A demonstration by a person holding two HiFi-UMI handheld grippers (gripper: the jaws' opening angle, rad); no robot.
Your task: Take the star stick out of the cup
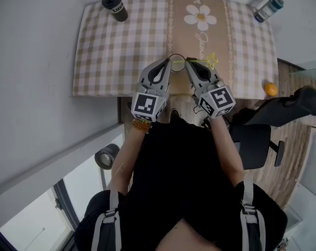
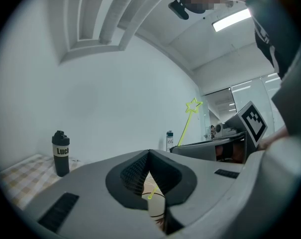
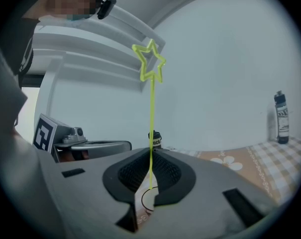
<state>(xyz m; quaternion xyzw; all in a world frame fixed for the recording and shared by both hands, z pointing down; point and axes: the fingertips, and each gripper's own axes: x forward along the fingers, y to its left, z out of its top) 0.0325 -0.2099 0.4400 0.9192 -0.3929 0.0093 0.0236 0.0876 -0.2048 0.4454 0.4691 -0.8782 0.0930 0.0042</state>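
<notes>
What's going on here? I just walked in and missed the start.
A person works two handheld grippers over a table with a checked cloth. The right gripper is clamped on the yellow star stick, whose lower end is at the cup. The left gripper looks shut on the cup's rim, steadying it.

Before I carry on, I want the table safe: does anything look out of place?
The orange sits at the near right corner of the table, close to the edge; being round, it might roll off. Otherwise nothing looks spilled, damaged or askew.
</notes>
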